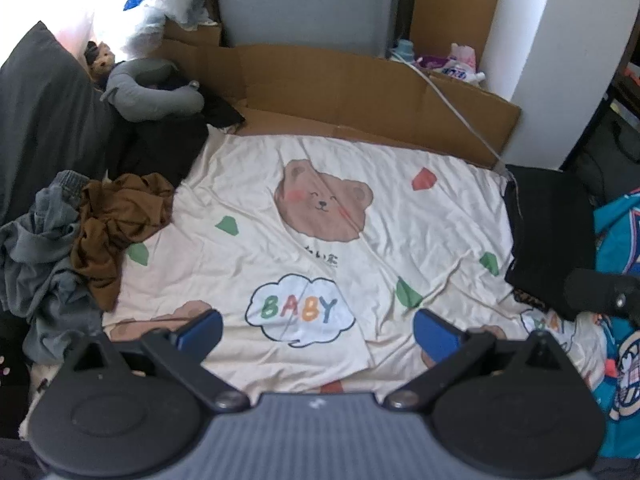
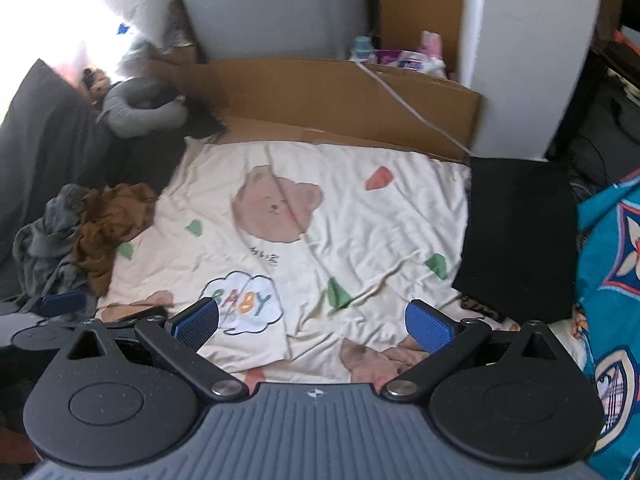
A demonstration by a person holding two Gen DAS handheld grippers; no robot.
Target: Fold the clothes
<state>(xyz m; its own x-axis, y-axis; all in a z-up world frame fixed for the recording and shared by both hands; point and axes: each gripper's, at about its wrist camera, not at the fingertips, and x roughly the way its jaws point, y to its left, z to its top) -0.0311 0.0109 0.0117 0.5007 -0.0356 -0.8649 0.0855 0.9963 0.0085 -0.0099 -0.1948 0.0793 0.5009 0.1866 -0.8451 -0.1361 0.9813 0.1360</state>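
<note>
A heap of crumpled clothes lies at the left edge of a cream bear-print sheet (image 1: 248, 184): a brown garment (image 1: 116, 220) on top of grey ones (image 1: 44, 248). The same brown garment (image 2: 112, 220) and grey clothes (image 2: 44, 240) show in the right wrist view. A flat folded black garment (image 1: 548, 232) rests at the sheet's right edge, also seen as a black rectangle (image 2: 520, 236). My left gripper (image 1: 318, 334) hovers open over the sheet's near part, holding nothing. My right gripper (image 2: 312, 326) is open and empty too, with the left gripper's blue pad (image 2: 64, 302) at its left.
Cardboard panels (image 1: 360, 88) wall the far side of the sheet, with a white cable (image 1: 456, 108) draped over them. A grey neck pillow (image 1: 152, 88) and dark pillow (image 1: 40, 112) sit at the back left. Blue patterned fabric (image 2: 612, 264) lies on the right.
</note>
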